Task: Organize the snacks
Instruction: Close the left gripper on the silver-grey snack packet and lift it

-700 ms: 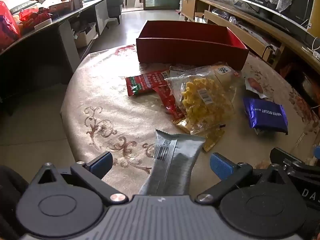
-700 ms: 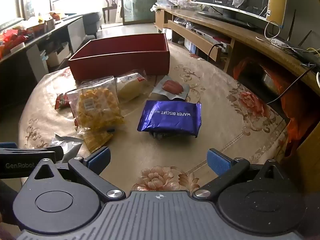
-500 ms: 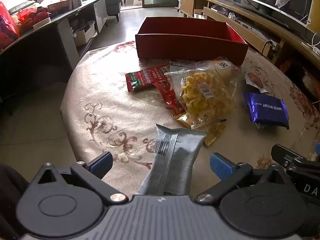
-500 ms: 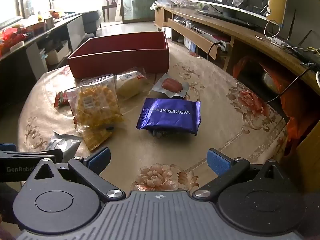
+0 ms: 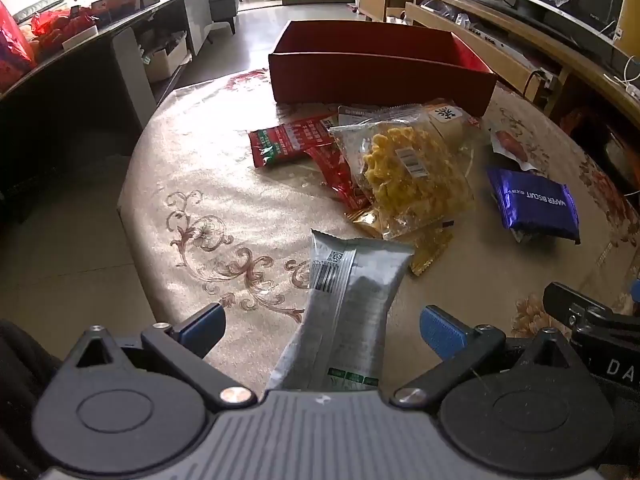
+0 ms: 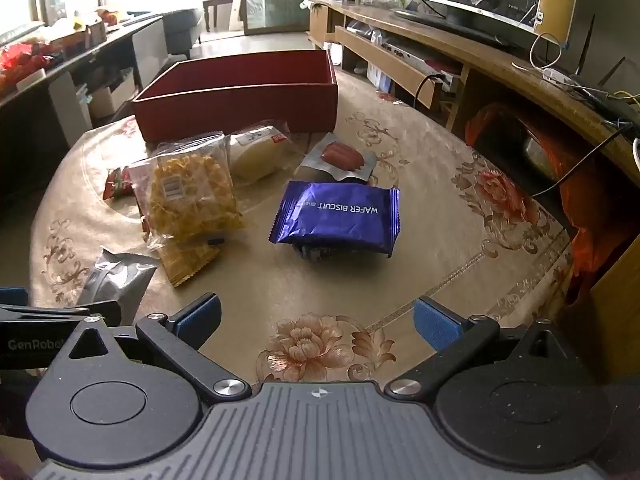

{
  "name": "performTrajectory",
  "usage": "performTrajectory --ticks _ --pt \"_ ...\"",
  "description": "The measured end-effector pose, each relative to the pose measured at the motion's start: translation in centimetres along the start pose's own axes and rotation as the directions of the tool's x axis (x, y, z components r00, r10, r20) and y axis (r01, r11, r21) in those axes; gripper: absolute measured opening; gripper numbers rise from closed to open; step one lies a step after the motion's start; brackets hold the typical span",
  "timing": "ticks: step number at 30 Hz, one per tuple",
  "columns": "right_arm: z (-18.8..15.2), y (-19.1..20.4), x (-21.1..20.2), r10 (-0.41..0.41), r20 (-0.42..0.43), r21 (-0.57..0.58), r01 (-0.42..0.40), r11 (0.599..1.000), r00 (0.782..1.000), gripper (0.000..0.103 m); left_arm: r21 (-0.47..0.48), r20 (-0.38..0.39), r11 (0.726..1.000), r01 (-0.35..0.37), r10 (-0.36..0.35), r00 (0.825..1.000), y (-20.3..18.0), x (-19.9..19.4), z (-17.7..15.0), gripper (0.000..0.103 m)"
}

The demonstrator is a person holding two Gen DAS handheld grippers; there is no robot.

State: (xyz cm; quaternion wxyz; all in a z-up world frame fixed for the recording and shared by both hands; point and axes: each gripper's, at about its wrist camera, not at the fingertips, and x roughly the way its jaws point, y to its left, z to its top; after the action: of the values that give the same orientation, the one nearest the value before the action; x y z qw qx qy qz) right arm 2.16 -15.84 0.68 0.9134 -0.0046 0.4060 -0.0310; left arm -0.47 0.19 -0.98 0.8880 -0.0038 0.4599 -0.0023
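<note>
figure: start of the snack sort, seen from both wrists. we order the parts from largest to smallest. the round desk (image 5: 192, 184), under a floral cloth, carries everything. at its far side stands the red box (image 5: 376, 80), open-topped and, as far as we can see, empty; we judge it to be the place where the snacks are meant to go, which would explain why the packets lie loose in front of it and not inside. nearest the box a heap has formed: a clear bag of yellow puffed snacks (image 5: 408, 176) lies over red sachets (image 5: 292, 144) and a pale wrapped bun (image 6: 260, 152), with a small gold sachet (image 5: 430, 250) poking out below. apart from the heap, the purple wafer biscuit pack (image 6: 340, 212) rests on a darker packet, and a vacuum-packed sausage (image 6: 344, 156) lies just beyond it. closest to us, the grey-silver packet (image 5: 352, 292) lies flat, barcode side up.

the left claw (image 5: 322, 326) points steeply down at the desk, its blue pads wide apart on either side of the grey-silver packet and touching nothing; we read this as lining up for a first pick. the right claw (image 6: 316, 316) is likewise spread wide and empty, tilted down a little less, hovering over bare cloth short of the wafer pack.
</note>
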Motion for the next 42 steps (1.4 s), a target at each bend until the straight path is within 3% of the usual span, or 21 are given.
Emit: performTrajectory --ticks 42 --pt "-0.3 -0.1 1.0 -0.013 -0.061 -0.011 0.013 1.000 0.998 0.103 0.012 -0.007 1.000 -0.002 0.002 1.000 -0.2 0.2 -0.3 0.103"
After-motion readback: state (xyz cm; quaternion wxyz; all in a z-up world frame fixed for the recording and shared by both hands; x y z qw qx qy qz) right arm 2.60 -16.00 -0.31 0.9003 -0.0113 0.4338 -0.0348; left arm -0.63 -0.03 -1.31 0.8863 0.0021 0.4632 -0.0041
